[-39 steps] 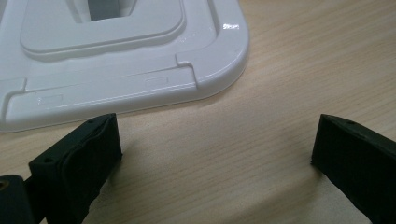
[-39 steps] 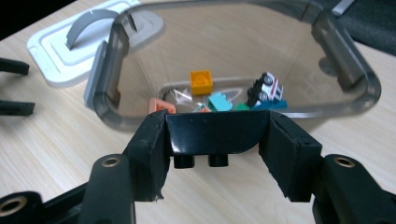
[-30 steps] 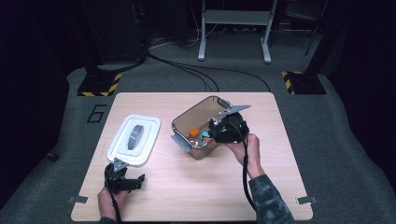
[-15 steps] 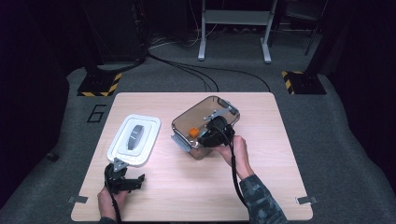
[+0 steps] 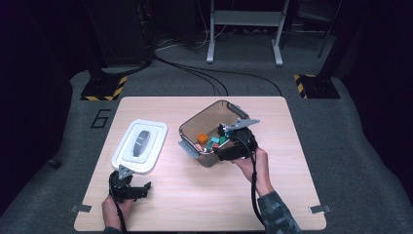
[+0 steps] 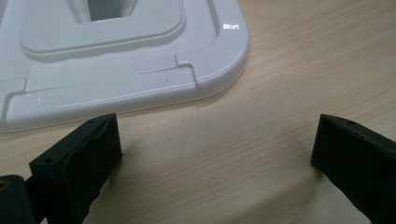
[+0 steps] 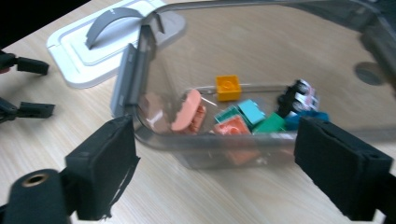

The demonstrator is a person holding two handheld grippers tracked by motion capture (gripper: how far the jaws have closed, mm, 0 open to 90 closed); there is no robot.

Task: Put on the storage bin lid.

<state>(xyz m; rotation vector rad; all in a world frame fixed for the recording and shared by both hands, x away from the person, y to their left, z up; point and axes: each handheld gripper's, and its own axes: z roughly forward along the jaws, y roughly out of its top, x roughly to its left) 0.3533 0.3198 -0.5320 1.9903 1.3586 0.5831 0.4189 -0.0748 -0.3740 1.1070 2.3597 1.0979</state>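
A smoky clear plastic box (image 5: 195, 122) stands mid-table and holds several toy bricks. Among them are an orange brick (image 7: 228, 87), a pink piece (image 7: 187, 109) and teal and green bricks (image 7: 252, 111). My right gripper (image 5: 223, 145) is at the box's near right side, facing its wall (image 7: 261, 28). Its jaws have just been opening and now stand open (image 7: 215, 172) with nothing between them. The box's white lid (image 5: 141, 146) lies flat at the left. My left gripper (image 5: 132, 185) rests open (image 6: 215, 154) on the table just short of the lid's near corner (image 6: 140, 60).
The wooden table (image 5: 204, 200) has bare room in front of the box and to its right. The lid's grey handle (image 7: 109, 18) arches up from its middle. My left gripper (image 7: 35, 87) lies beside the lid in the right gripper view.
My right gripper has shifted a little toward the box's near side and its jaws have spread wider. The left gripper, the lid and the box have stayed put.
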